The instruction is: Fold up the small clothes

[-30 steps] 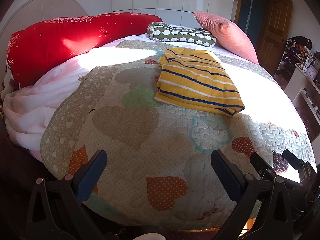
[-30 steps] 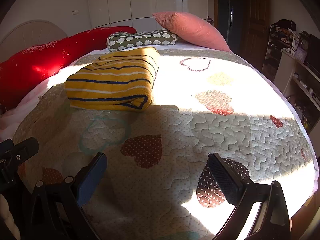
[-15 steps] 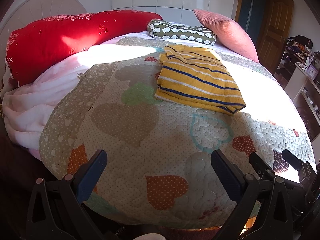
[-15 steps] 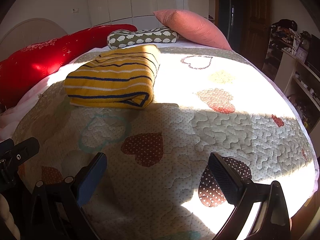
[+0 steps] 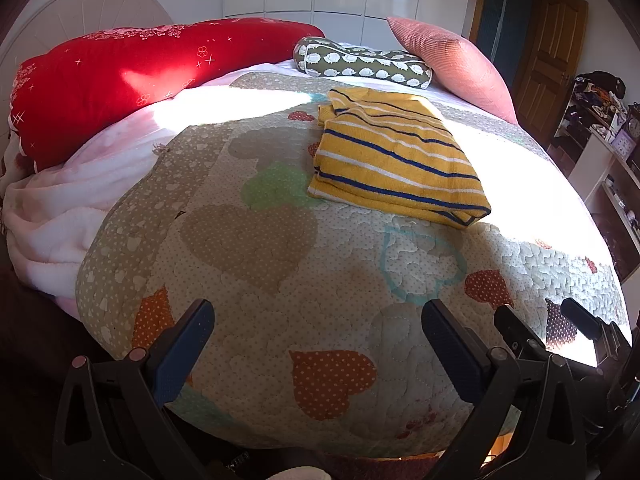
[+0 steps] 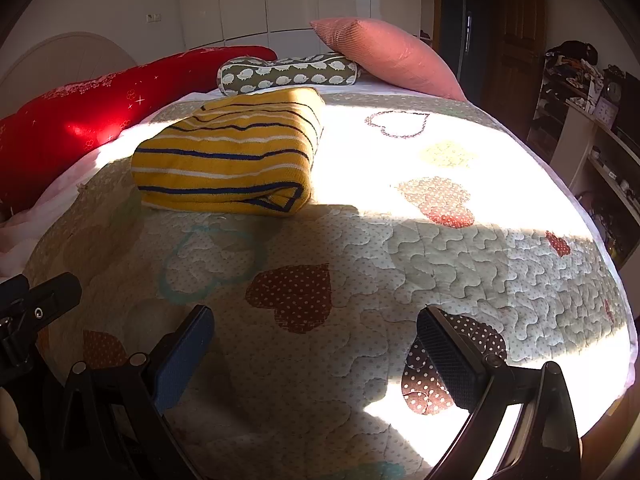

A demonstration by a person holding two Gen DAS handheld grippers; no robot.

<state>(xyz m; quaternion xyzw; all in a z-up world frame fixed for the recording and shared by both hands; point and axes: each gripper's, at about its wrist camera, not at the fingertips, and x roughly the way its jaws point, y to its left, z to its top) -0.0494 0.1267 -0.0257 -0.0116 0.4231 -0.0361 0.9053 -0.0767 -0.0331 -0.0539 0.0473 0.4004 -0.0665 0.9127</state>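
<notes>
A folded yellow garment with blue and white stripes (image 5: 394, 160) lies on the heart-patterned quilt (image 5: 248, 248) in the middle of the bed; it also shows in the right wrist view (image 6: 228, 160). My left gripper (image 5: 316, 340) is open and empty over the quilt's near edge, well short of the garment. My right gripper (image 6: 316, 340) is open and empty, also near the front edge, to the right of the garment. Part of the right gripper (image 5: 580, 328) shows at the left wrist view's lower right.
A red bolster (image 5: 120, 72), a green patterned cushion (image 5: 360, 62) and a pink pillow (image 5: 452, 56) lie at the bed's head. A white fleece blanket (image 5: 60, 208) hangs at the left. Shelves with clutter (image 6: 580, 92) stand to the right.
Both grippers have drawn slightly nearer and lower toward the bed; the garment looks a little larger. The garment has not moved and both grippers stay open.
</notes>
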